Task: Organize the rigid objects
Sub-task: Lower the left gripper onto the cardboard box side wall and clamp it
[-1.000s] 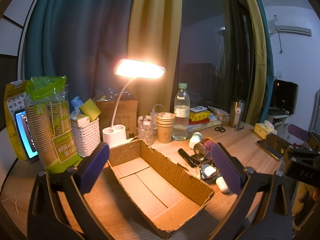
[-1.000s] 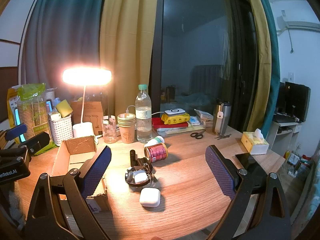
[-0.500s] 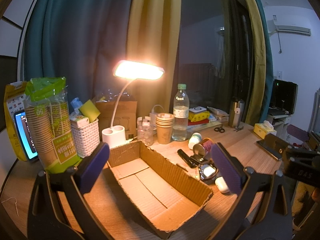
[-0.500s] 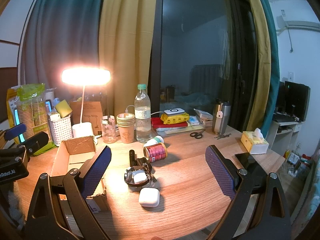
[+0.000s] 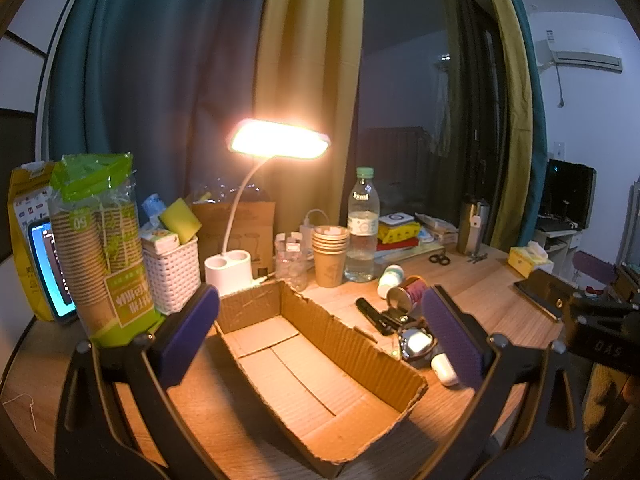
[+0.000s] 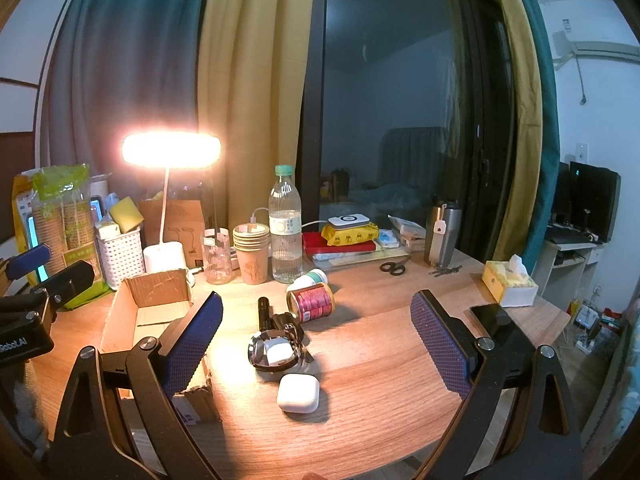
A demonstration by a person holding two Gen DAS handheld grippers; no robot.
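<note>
An open, empty cardboard box (image 5: 304, 356) lies on the wooden desk; it also shows in the right wrist view (image 6: 152, 308). Beside it lies a cluster: a white earbud case (image 6: 298, 393), a round metal tin holding a white charger (image 6: 272, 350), a black flashlight (image 6: 264, 312), a red can on its side (image 6: 312, 302) and a small white bottle (image 6: 310, 278). My left gripper (image 5: 320, 336) is open over the box. My right gripper (image 6: 316, 344) is open above the cluster. Both are empty.
A lit desk lamp (image 6: 170, 208), a white basket (image 6: 122, 254), a pack of paper cups (image 5: 102, 248), stacked cups (image 6: 250, 252), a water bottle (image 6: 285, 228), scissors (image 6: 394, 266), a steel mug (image 6: 442, 232), a tissue box (image 6: 510, 282) and a phone (image 6: 490, 316) stand around.
Both views shift only slightly. The right gripper has edged a little toward the cluster. Nothing was grasped or moved.
</note>
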